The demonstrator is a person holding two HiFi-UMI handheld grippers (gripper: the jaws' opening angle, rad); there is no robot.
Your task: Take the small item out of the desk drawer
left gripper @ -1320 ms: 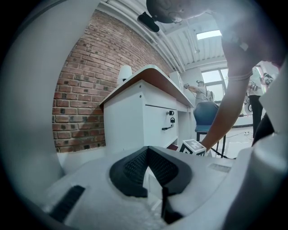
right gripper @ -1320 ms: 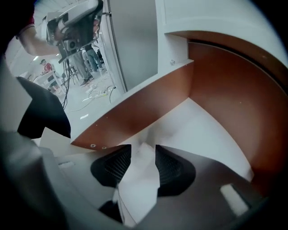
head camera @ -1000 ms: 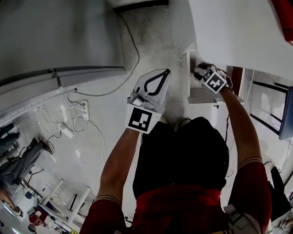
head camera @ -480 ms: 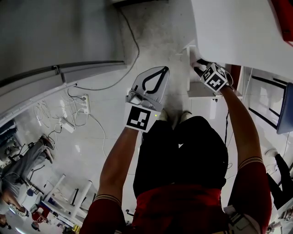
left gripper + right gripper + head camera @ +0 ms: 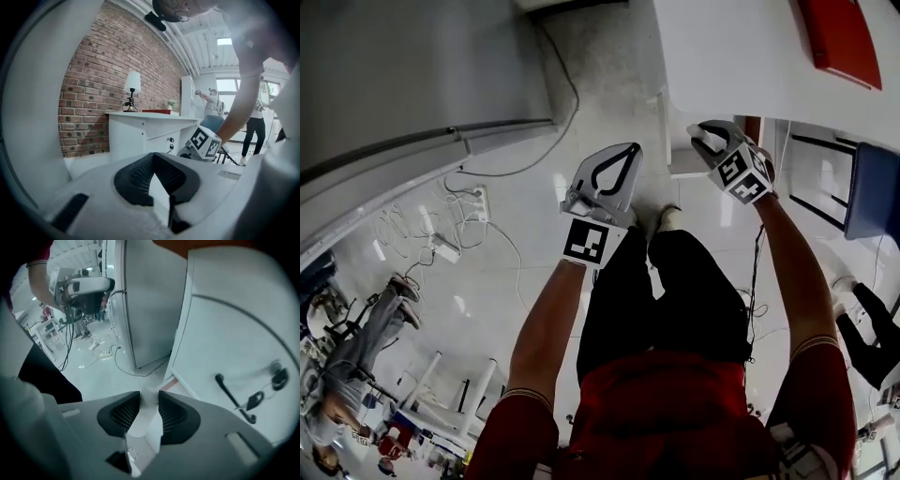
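At the far left of the head view a grey wall [image 5: 403,75] runs along the pale floor [image 5: 525,216], with a power strip [image 5: 479,202] and loose cables [image 5: 558,103] lying near its foot. Next comes the left gripper [image 5: 631,150], held out over the floor ahead of the person's dark trouser legs [image 5: 675,291]; its jaws are together at the tips and nothing is between them. The left gripper view confirms this and looks level across the room at a brick wall [image 5: 93,89], with a lamp [image 5: 132,91] standing on the white table [image 5: 731,56]. Further right, the right gripper [image 5: 699,137] hangs at the table's near edge, pointing steeply down, just above a white drawer [image 5: 686,167] that juts out from under the tabletop. Its jaws have just been closing, and in the right gripper view they stand narrowed on the small white item [image 5: 148,405], which is pinched between the two dark ribbed pads [image 5: 123,412] and touches nothing else. Behind the item that view shows the floor and, to the right, a white panel front [image 5: 225,333] of the table with a dark bar handle [image 5: 232,398] and a key tag [image 5: 255,400] hanging beside it. The head view does not show the item itself. On the tabletop, well apart from the right gripper, lies a flat red thing [image 5: 839,37], and a blue chair [image 5: 872,187] stands at the far right.
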